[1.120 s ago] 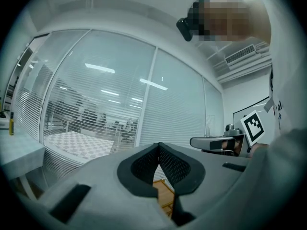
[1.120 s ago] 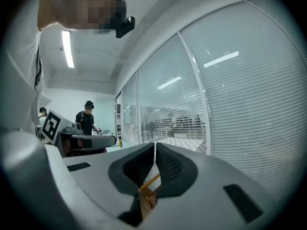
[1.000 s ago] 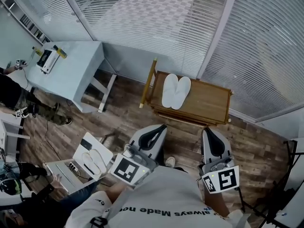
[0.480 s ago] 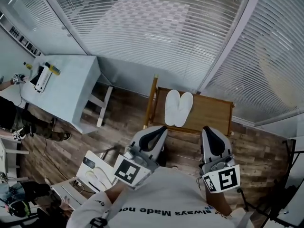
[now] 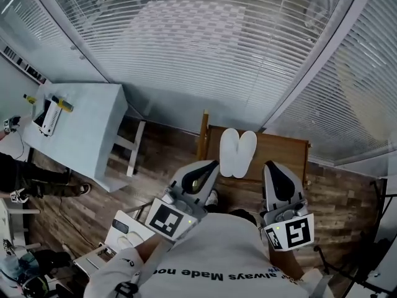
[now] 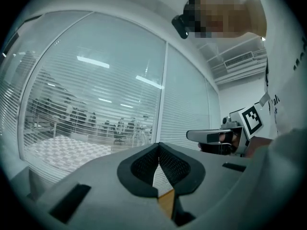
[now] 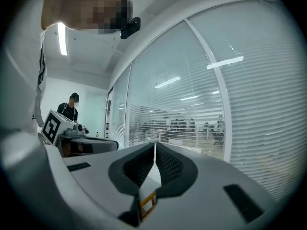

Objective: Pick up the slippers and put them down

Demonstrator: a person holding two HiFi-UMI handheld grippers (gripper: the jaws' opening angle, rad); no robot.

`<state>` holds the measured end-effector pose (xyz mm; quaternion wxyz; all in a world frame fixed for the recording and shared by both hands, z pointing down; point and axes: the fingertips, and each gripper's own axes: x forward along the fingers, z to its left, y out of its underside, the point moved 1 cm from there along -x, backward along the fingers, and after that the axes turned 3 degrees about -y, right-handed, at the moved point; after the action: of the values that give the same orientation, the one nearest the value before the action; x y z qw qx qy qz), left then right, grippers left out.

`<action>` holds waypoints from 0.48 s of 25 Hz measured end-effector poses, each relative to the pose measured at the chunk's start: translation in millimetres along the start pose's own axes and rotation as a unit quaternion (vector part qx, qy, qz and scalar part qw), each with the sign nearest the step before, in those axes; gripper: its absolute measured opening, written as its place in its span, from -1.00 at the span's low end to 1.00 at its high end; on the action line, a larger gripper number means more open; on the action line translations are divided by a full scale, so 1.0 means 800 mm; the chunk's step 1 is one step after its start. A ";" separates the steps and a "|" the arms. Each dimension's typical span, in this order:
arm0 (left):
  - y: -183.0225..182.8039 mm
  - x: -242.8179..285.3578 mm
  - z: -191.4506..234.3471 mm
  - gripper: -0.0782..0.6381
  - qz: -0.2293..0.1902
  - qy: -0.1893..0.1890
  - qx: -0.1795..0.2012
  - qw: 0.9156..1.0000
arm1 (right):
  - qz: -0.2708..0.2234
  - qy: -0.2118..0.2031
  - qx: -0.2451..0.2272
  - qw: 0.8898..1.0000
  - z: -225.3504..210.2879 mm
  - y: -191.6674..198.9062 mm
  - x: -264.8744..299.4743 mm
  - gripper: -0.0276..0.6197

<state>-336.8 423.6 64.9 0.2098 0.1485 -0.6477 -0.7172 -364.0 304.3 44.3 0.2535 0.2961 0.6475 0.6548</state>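
Observation:
A pair of white slippers (image 5: 237, 153) lies side by side on a low wooden table (image 5: 282, 153) against the glass wall. In the head view my left gripper (image 5: 214, 163) hangs just in front of the table's near left corner, level, jaws together with nothing between them. My right gripper (image 5: 271, 164) hovers over the table's near edge, right of the slippers, also shut and empty. The left gripper (image 6: 159, 147) and right gripper (image 7: 154, 146) each show their pads meeting in their own views. Neither gripper view shows the slippers.
A pale blue table (image 5: 87, 138) with a yellow and black tool (image 5: 51, 112) stands at the left. White boxes and a laptop (image 5: 121, 241) lie on the wood floor at lower left. Glass walls with blinds (image 5: 205, 48) close off the far side. A person (image 7: 71, 109) stands behind.
The person has walked toward the wooden table: it and the slippers have come nearer and lower in the head view. Both grippers moved along, staying shut and empty.

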 end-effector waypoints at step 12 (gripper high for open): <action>-0.016 0.052 -0.001 -0.75 -0.008 0.027 0.012 1.000 | 0.004 0.027 -0.002 1.000 -0.044 -0.005 -0.002 -0.86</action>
<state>-374.2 403.2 54.4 0.2191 0.1754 -0.6491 -0.7070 -388.0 278.8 40.6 0.2343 0.2803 0.6517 0.6646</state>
